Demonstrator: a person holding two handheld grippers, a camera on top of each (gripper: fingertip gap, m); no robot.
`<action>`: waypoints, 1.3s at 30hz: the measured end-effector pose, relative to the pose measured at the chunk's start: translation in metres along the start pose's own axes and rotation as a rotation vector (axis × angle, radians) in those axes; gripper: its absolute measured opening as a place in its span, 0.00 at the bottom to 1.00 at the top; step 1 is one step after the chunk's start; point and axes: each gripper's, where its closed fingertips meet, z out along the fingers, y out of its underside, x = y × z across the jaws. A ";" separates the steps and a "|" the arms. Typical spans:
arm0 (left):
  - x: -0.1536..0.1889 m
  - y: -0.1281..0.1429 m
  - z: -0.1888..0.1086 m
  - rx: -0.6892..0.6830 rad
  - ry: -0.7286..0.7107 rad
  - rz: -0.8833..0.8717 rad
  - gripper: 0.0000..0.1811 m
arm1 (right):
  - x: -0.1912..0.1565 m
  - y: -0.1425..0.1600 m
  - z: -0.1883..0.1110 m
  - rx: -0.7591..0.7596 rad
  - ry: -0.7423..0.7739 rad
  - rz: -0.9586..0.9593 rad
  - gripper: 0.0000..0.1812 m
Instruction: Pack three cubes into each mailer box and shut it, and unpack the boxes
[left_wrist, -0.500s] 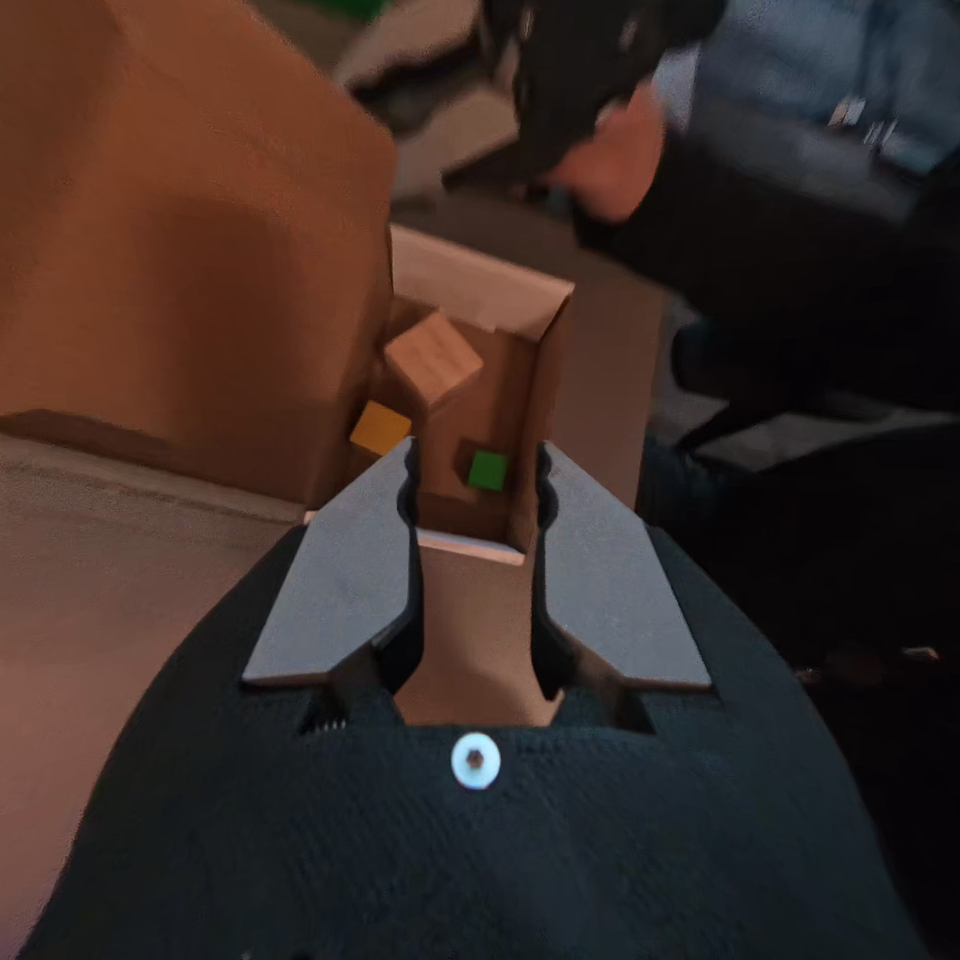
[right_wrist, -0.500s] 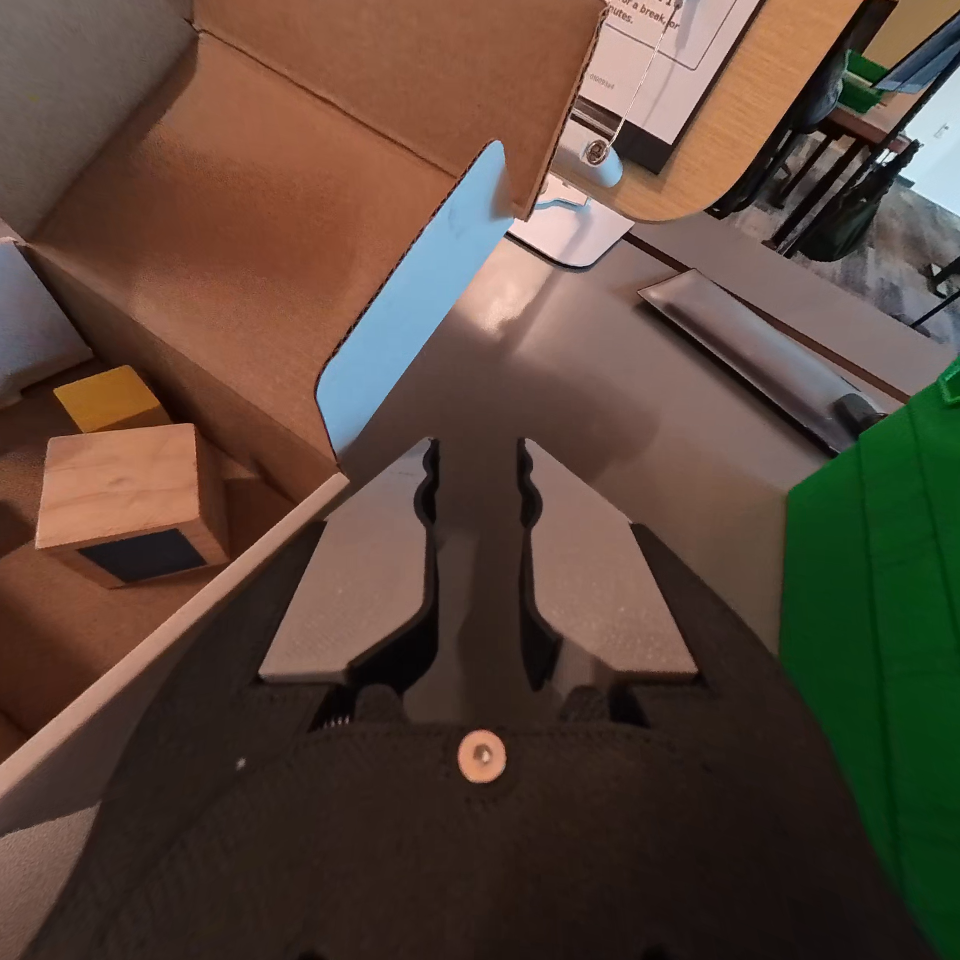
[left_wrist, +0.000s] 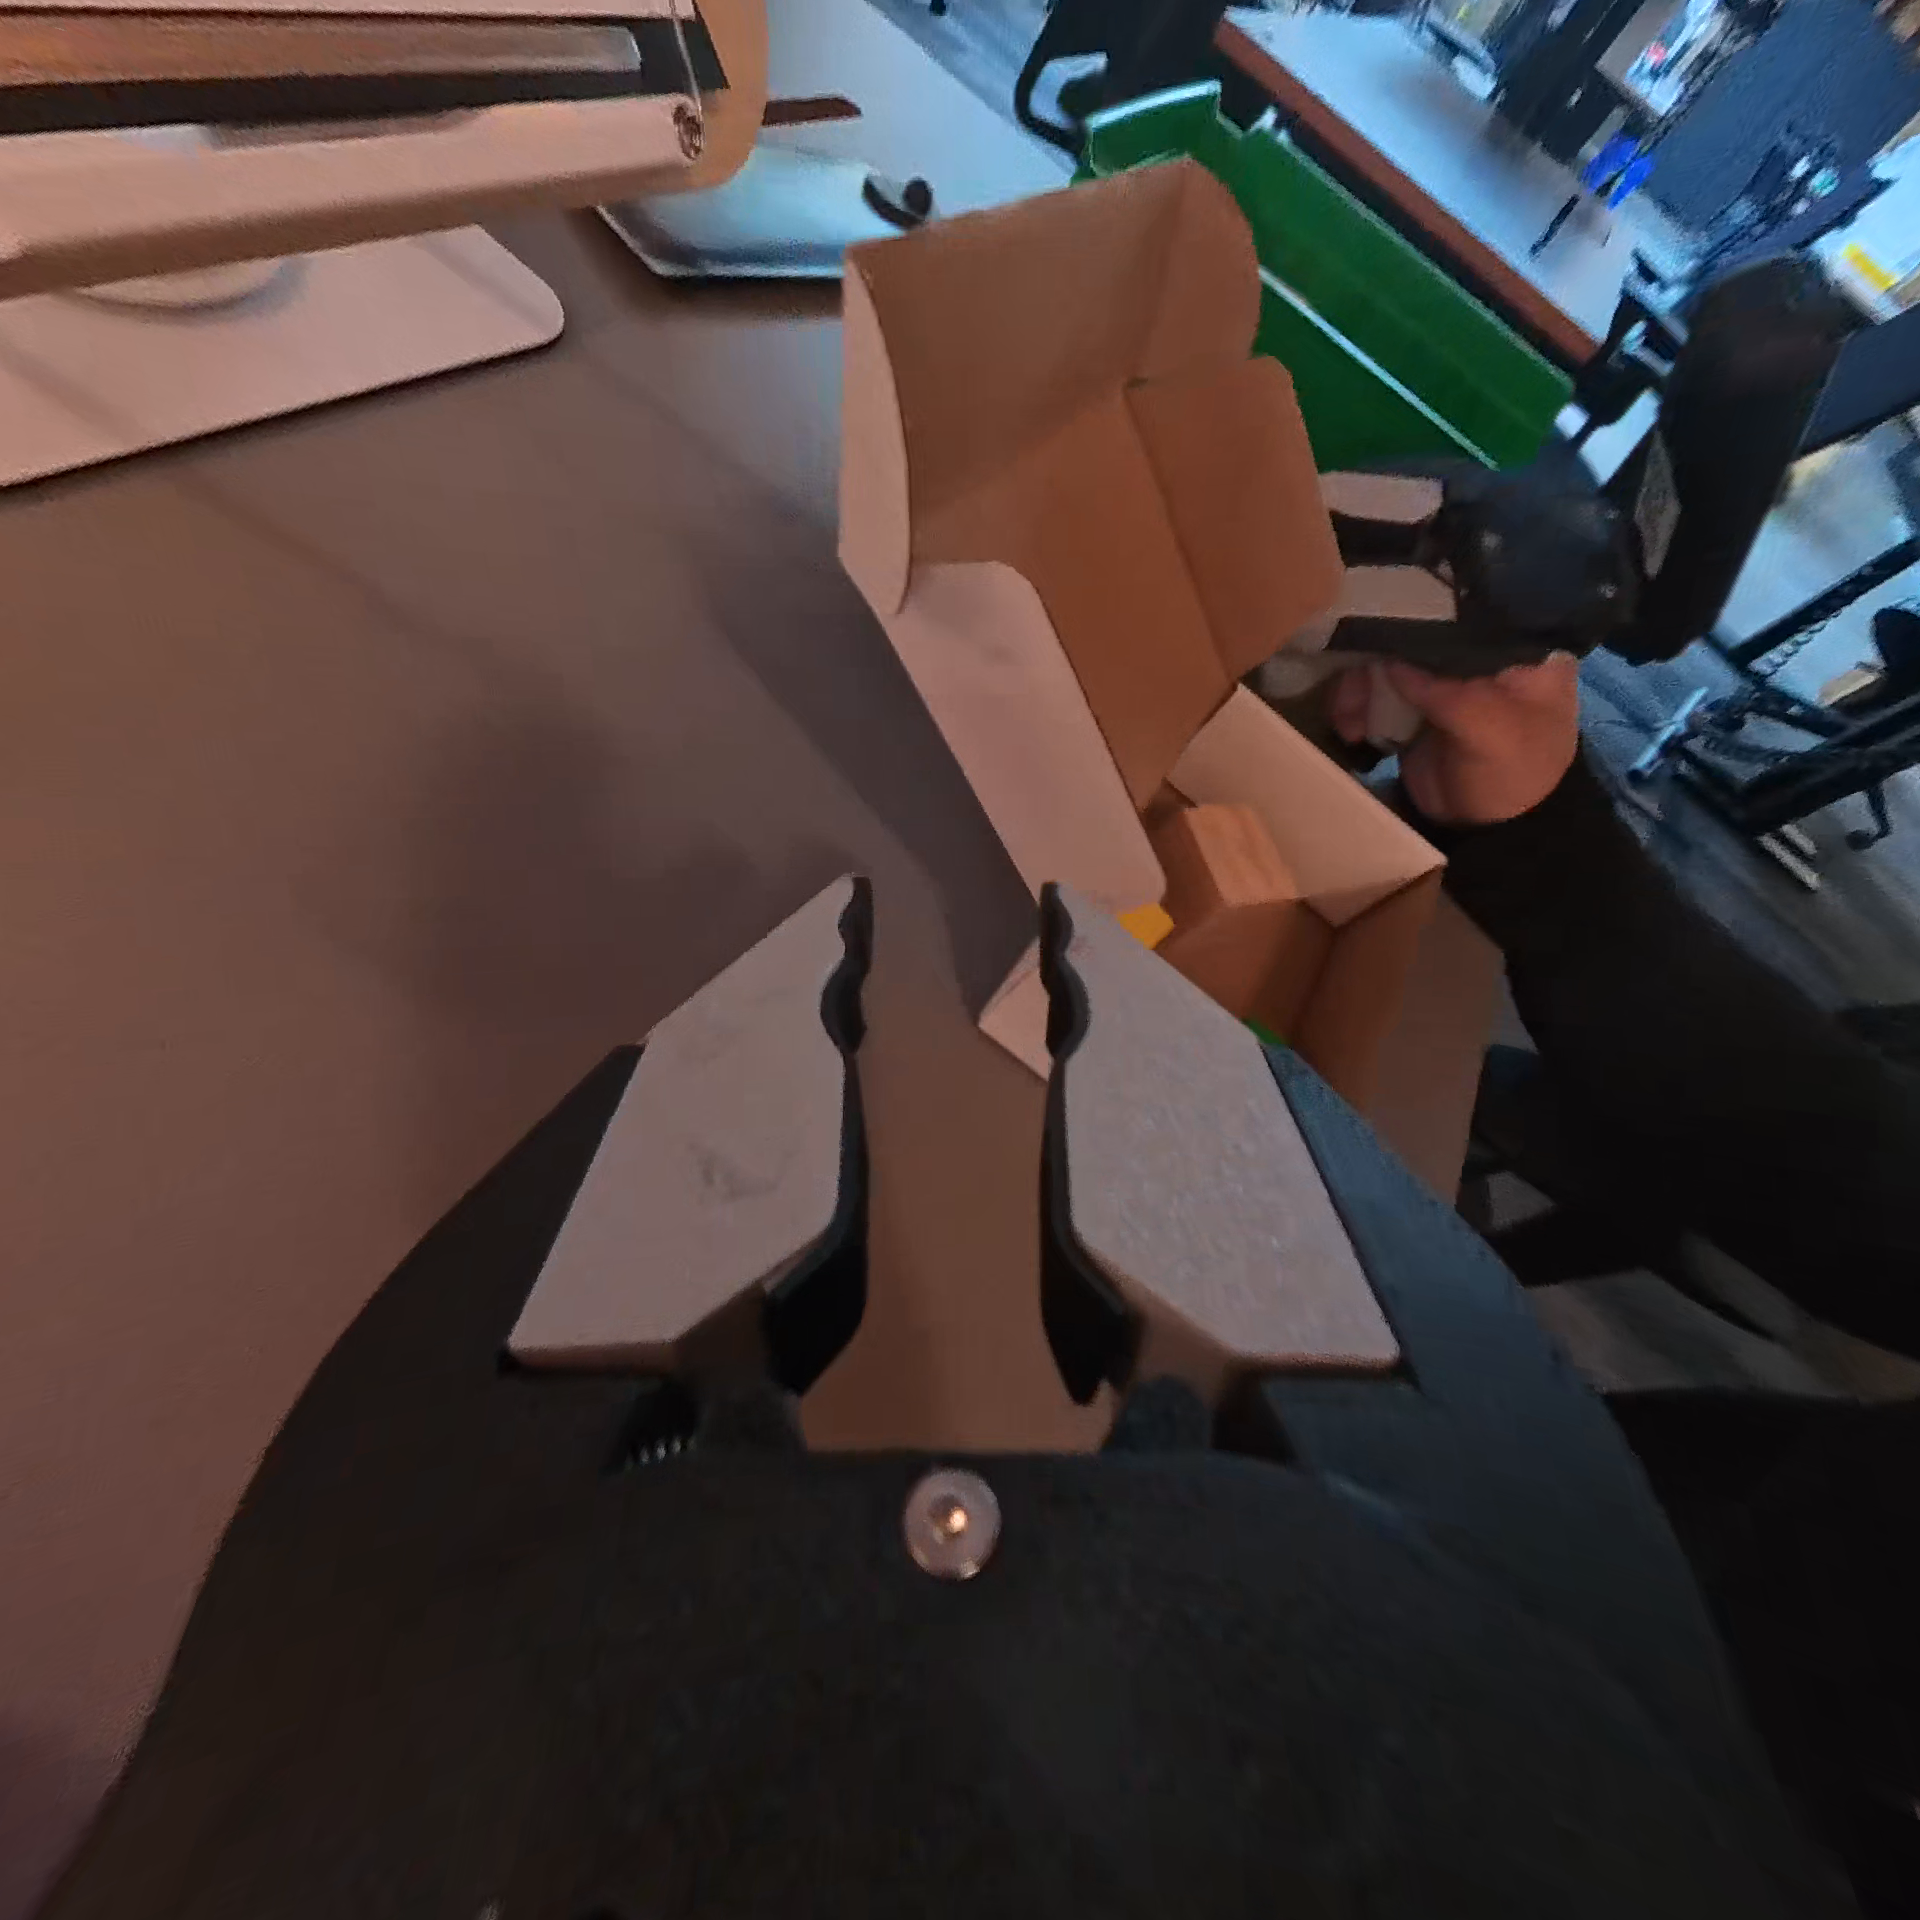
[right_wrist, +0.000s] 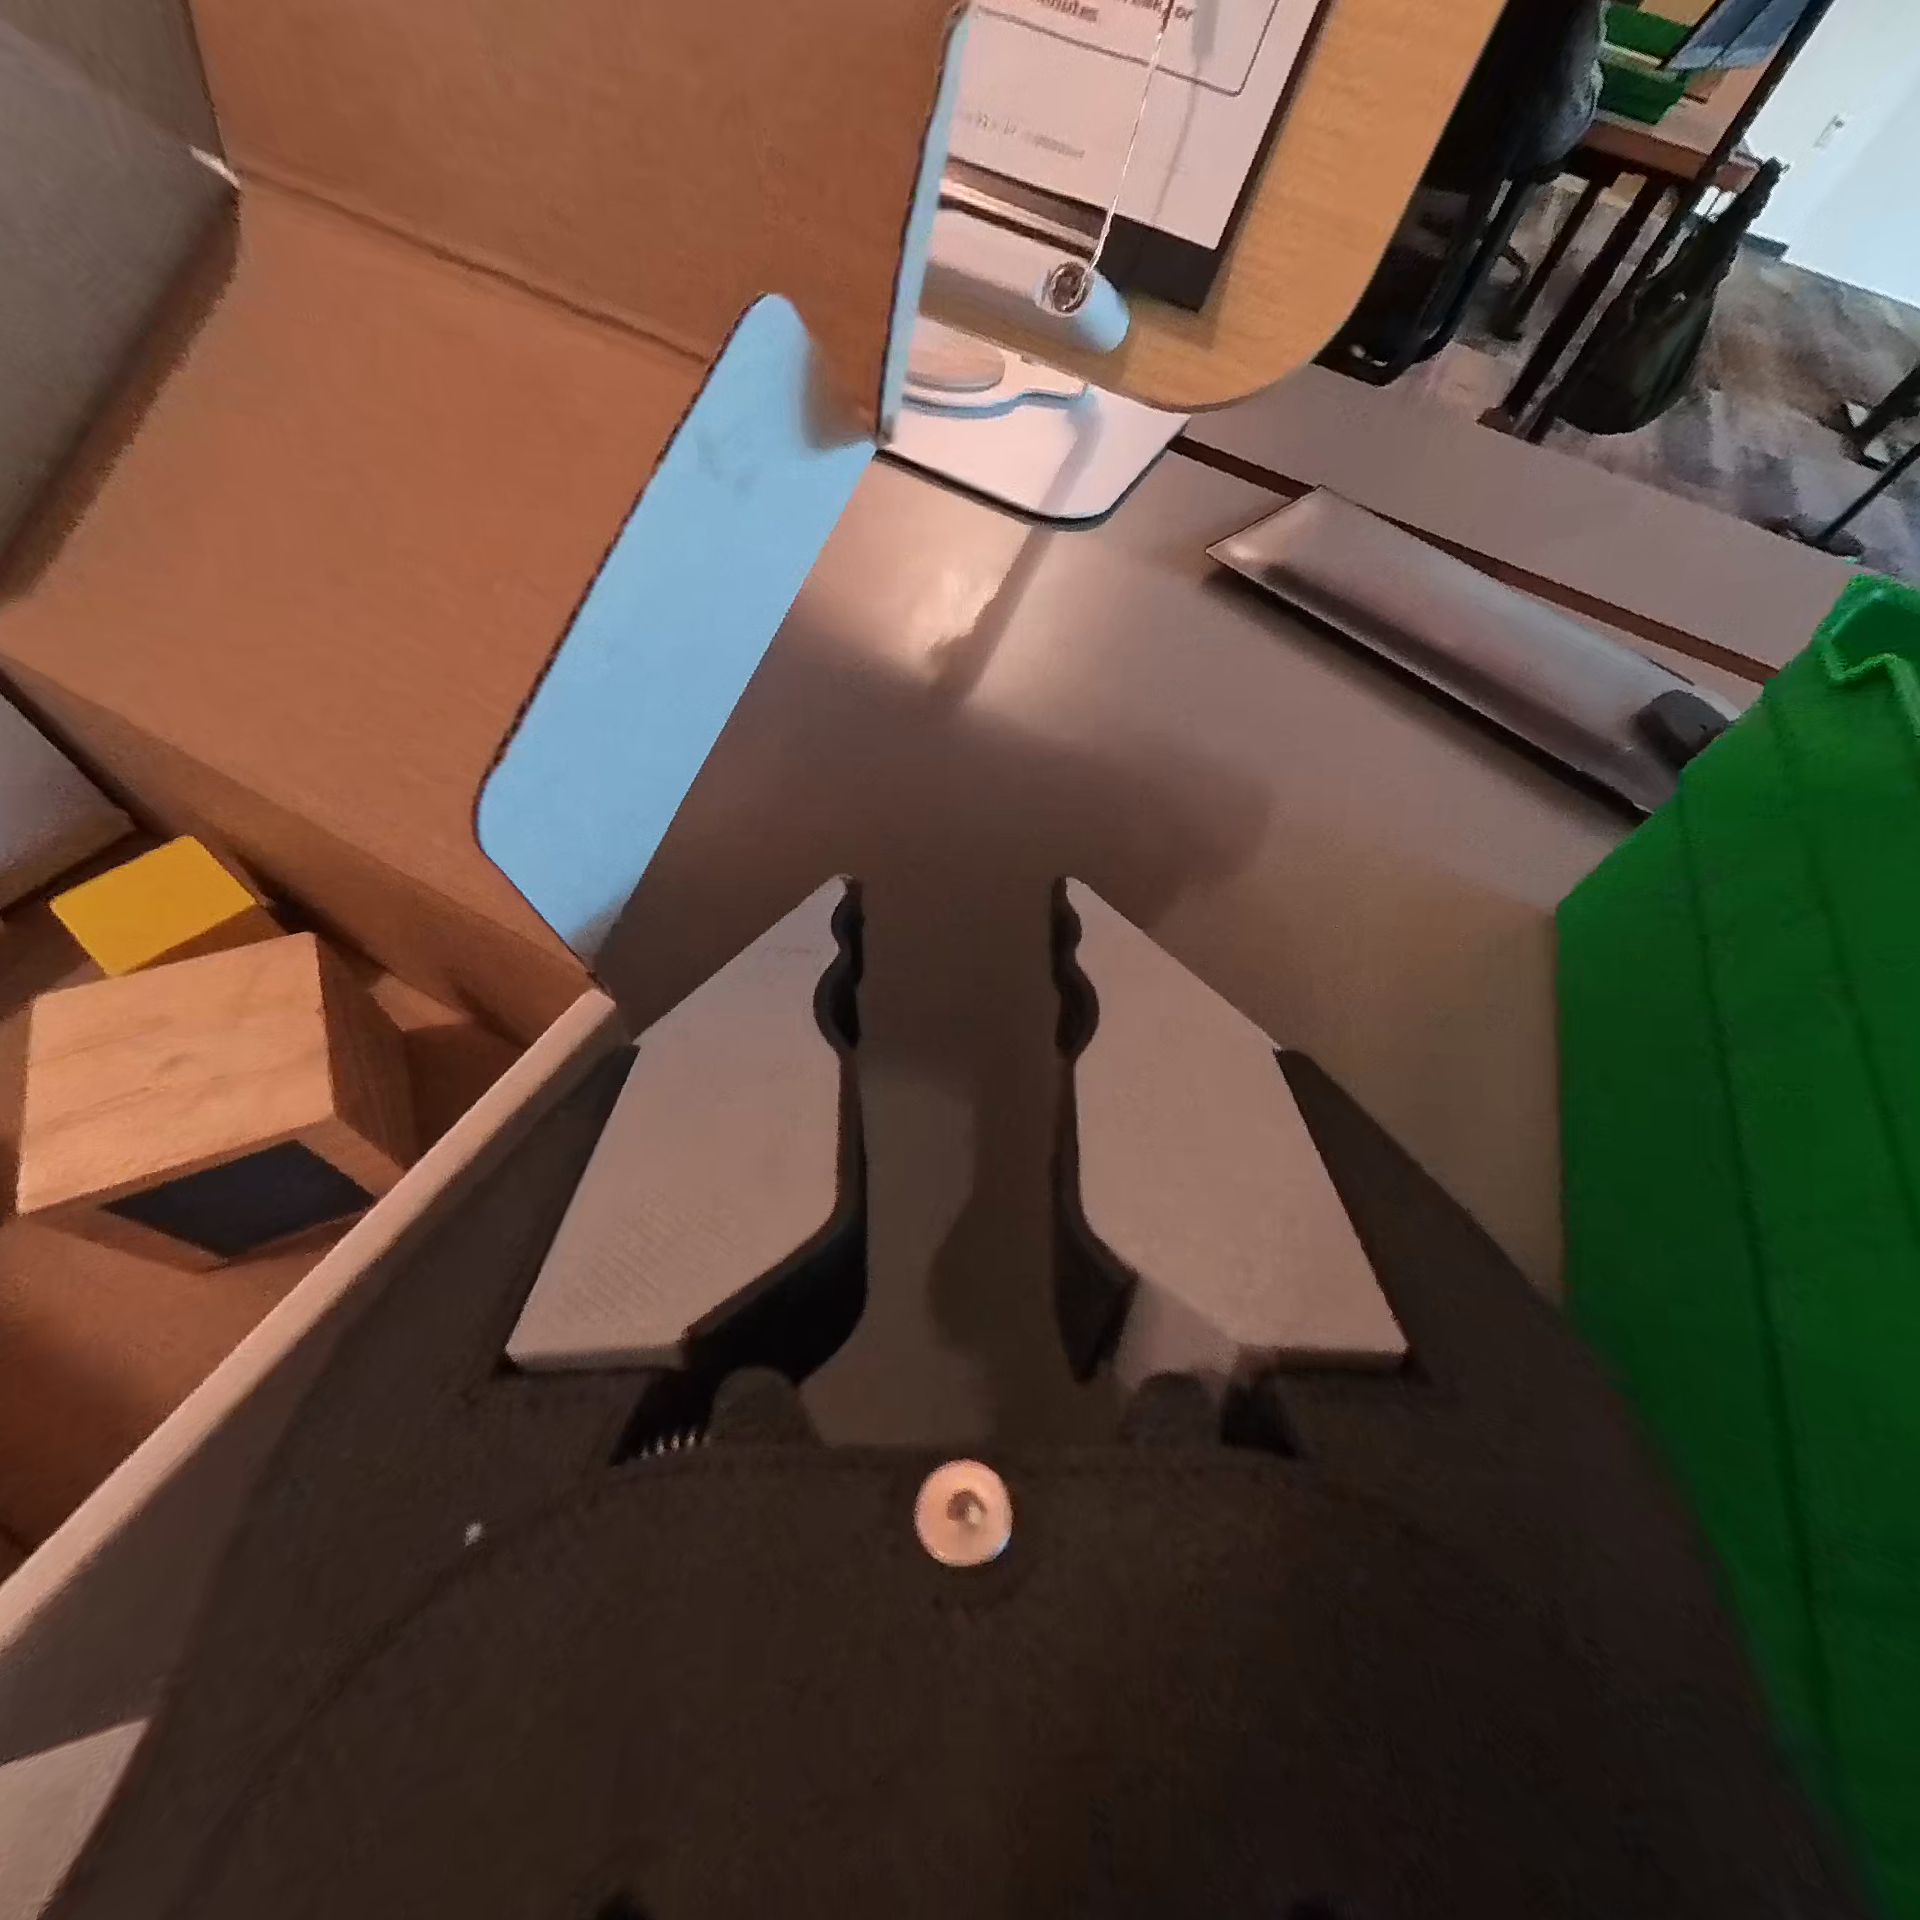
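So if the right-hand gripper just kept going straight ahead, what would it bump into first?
Probably nothing soon: the right gripper is open and empty, pointing over bare dark table. The mailer box sits off to its left, though depth is hard to judge.

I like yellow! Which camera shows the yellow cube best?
The right wrist view: the yellow cube sits clear and close inside the open mailer box. The left wrist view shows only a sliver behind a flap.

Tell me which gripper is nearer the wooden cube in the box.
Right. The right gripper sits just outside the box wall beside the wooden cube; the left gripper is farther back.
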 end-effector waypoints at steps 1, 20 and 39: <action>0.000 -0.002 0.004 0.010 0.034 -0.003 0.19 | 0.000 -0.001 -0.001 0.010 -0.002 0.017 0.18; 0.031 -0.003 0.029 0.061 0.484 -0.046 0.24 | -0.034 -0.051 -0.025 0.275 -0.457 0.412 0.13; 0.051 0.001 0.020 0.164 0.268 0.321 0.09 | -0.056 -0.058 -0.051 0.179 -0.442 0.092 0.08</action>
